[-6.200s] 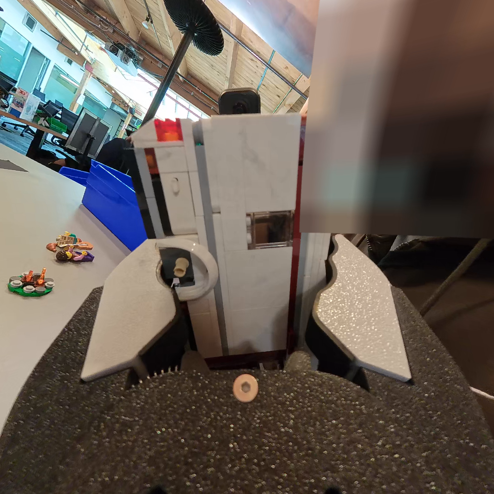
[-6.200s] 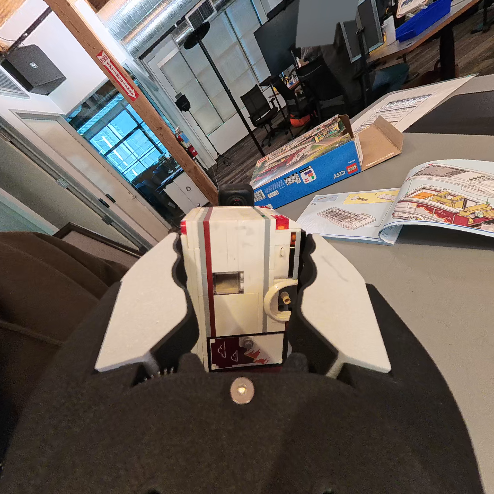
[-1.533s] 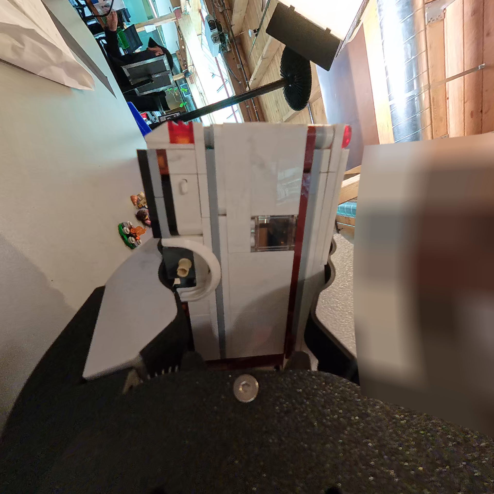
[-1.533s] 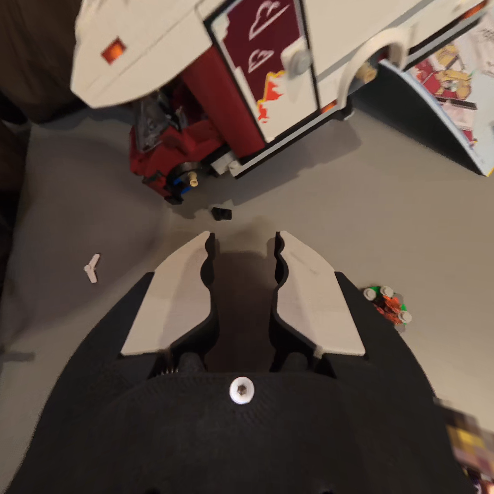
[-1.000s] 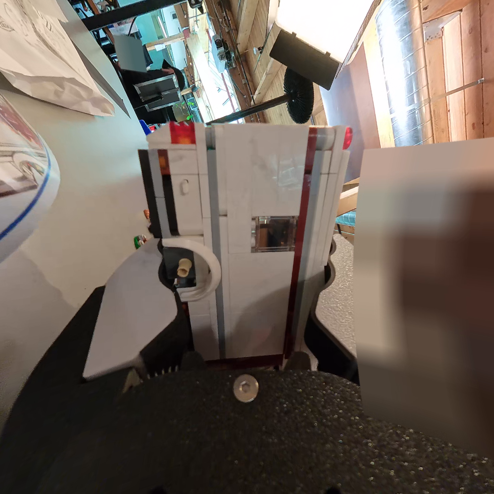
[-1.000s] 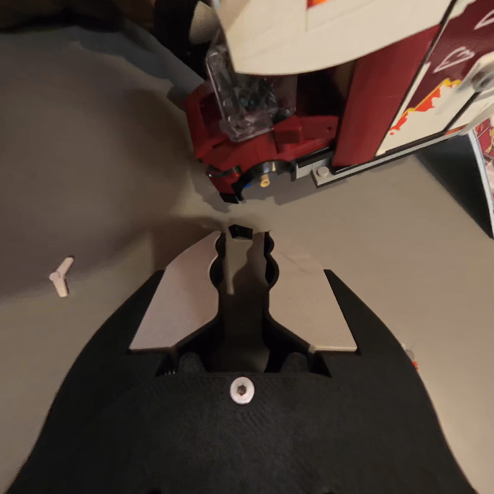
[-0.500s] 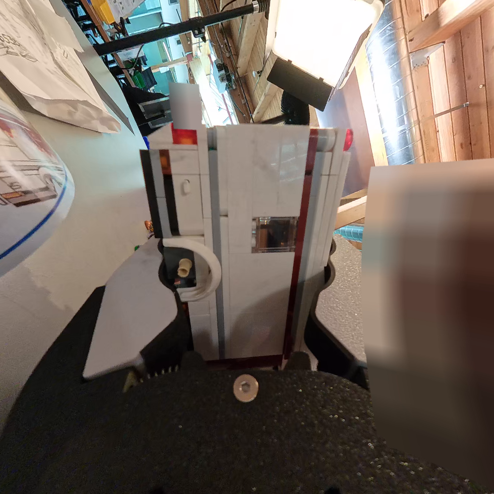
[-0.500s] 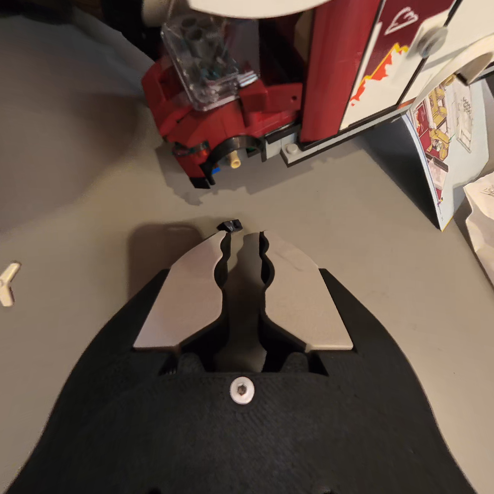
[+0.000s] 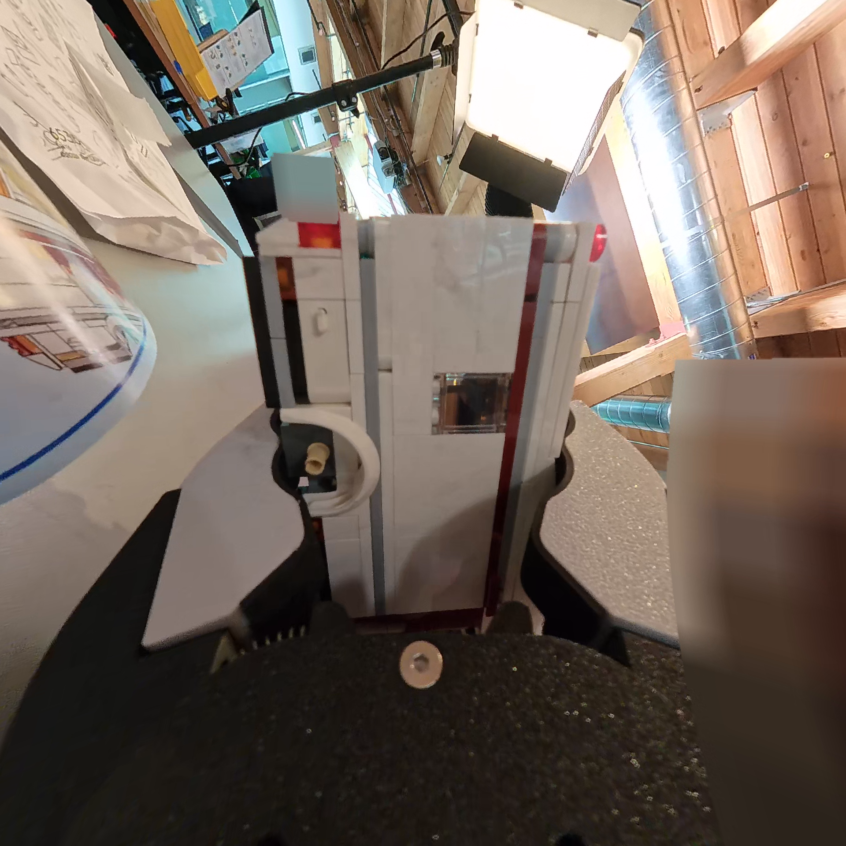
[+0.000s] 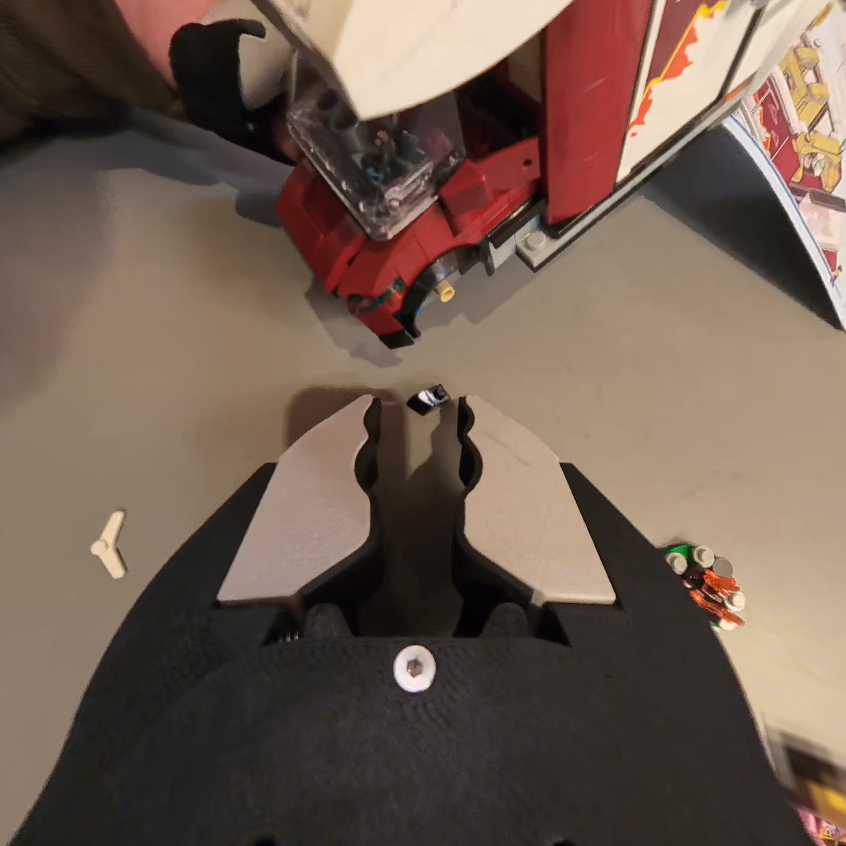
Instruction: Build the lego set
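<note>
- Black brick piece [image 10: 426,399], tiny and loose, lies on the grey table [image 10: 641,412] right at the mouth of the right gripper [image 10: 419,403], level with the tips and nearer the pad at 3 o'clock; neither pad presses on it.
- Right gripper's fingers [image 10: 320,494] stand apart with a narrow gap and clamp nothing.
- At 12 o'clock from that piece sits the dark red cab [image 10: 393,256] of a toy brick truck, its clear windscreen [image 10: 366,151] facing up and a tan axle pin [image 10: 444,289] poking out of the wheel arch, apart from the piece.
- White truck body [image 9: 439,389] runs on from the cab and fills the left gripper [image 9: 421,435]; both wide-set pads [image 9: 238,517] press on its sides, with a white wheel arch [image 9: 348,462] right at the 9 o'clock pad.
- A small white lever-shaped part [image 10: 110,545] lies at 9 o'clock of the right gripper, well apart from it.
- A round green plate with orange and grey studs [image 10: 705,581] lies at 3 o'clock, near the gripper's black housing.
- An open instruction booklet [image 10: 805,137] lies at 2 o'clock, just beside the truck.
- Crumpled white paper [image 9: 91,151] lies on the table at 10 o'clock in the left wrist view.
</note>
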A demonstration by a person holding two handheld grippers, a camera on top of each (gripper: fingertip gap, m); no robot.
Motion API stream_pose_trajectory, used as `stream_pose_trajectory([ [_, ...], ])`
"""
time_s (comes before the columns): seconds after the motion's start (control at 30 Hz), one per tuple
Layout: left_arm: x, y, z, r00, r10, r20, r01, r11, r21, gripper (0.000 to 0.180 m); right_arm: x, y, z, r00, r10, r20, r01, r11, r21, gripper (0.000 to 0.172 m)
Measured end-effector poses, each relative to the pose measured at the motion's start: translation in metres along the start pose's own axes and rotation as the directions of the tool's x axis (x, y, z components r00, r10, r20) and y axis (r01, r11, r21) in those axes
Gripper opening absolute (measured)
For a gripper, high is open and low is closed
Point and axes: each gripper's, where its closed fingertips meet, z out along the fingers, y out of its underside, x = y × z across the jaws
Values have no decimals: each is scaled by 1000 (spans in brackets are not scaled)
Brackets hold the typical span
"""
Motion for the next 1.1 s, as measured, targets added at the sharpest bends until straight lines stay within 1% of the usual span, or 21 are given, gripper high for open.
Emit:
stream_pose_trajectory([
  [0.1,-1,0,0,1000,-6,-3,6,1000,4,110,-2,-2,4,1000,-14,-18,14,1000,-10,30],
  [0.2,-5,-1,-1,1000,-22,2,22,1000,12,110,1,-1,4,996,-55,-66,54,998,-17,14],
  [0.37,-5,-3,-2,999,-38,-12,38,999,21,110,5,0,0,993,-85,-76,85,996,-1,11],
  [0.43,-5,-3,-2,999,-45,-17,45,999,21,110,9,-1,-5,991,-105,-85,108,994,31,4],
  [0.5,-4,-2,-1,999,-44,-19,44,999,17,110,7,1,-9,991,-117,-62,120,992,43,4],
  [0.63,-4,-1,-1,999,-38,-18,38,999,9,110,10,8,-14,989,-135,-58,137,990,30,15],
  [0.73,-4,-1,-1,999,-37,-17,37,999,10,110,10,9,-17,995,-97,-23,98,994,41,20],
  [0.83,-4,-1,-2,999,-37,-14,37,999,13,110,11,16,-16,999,-51,7,51,999,3,23],
  [0.97,-4,0,-1,999,-38,-14,39,999,16,110,12,18,-16,1000,-14,-1,14,1000,-21,20],
  [1.1,-2,0,-1,998,-54,-36,55,998,31,110,12,18,-13,996,-76,-43,75,997,-28,12],
])
